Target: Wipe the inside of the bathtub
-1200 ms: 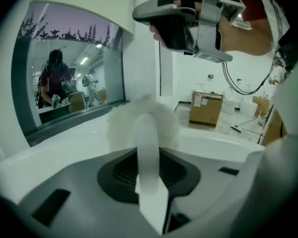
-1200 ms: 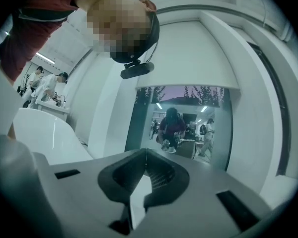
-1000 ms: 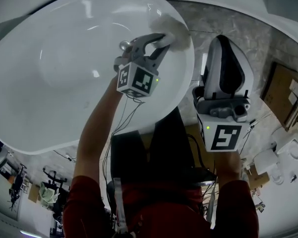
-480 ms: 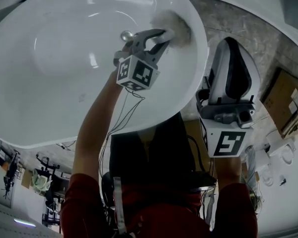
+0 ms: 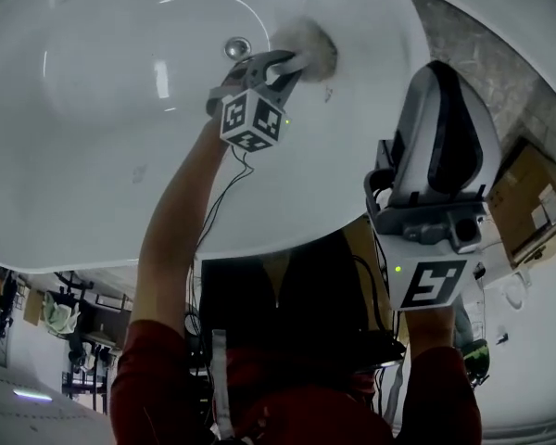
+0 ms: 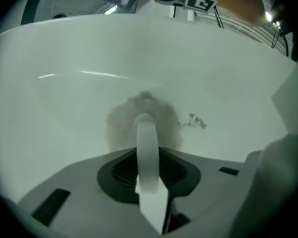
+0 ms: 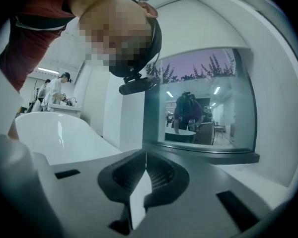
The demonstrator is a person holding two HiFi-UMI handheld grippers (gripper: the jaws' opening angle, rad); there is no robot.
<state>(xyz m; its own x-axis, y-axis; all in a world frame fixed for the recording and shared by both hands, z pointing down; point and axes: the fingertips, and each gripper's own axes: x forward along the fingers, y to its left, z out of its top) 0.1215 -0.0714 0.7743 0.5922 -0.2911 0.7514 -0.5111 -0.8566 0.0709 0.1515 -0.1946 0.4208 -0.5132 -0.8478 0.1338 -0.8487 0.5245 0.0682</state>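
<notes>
Since the frame a second ago, the left gripper (image 5: pixel 292 60) is seen carried away from the right rim of the bathtub (image 5: pixel 102 156) and farther into the basin, so that the white tub fills more of the head view. A fluffy grey cloth (image 5: pixel 311 44) is pinched between the left jaws, which are closed on it, and it is pressed flat against the tub's inner surface. The drain (image 5: pixel 237 47) is seen just left of the cloth. A small dark mark (image 6: pixel 195 122) is seen on the white surface just right of the cloth. The right gripper (image 7: pixel 145 157) is held outside the tub, beyond its right rim, with its jaws pressed together and nothing between them; a window (image 7: pixel 203 103) is faced by it.
</notes>
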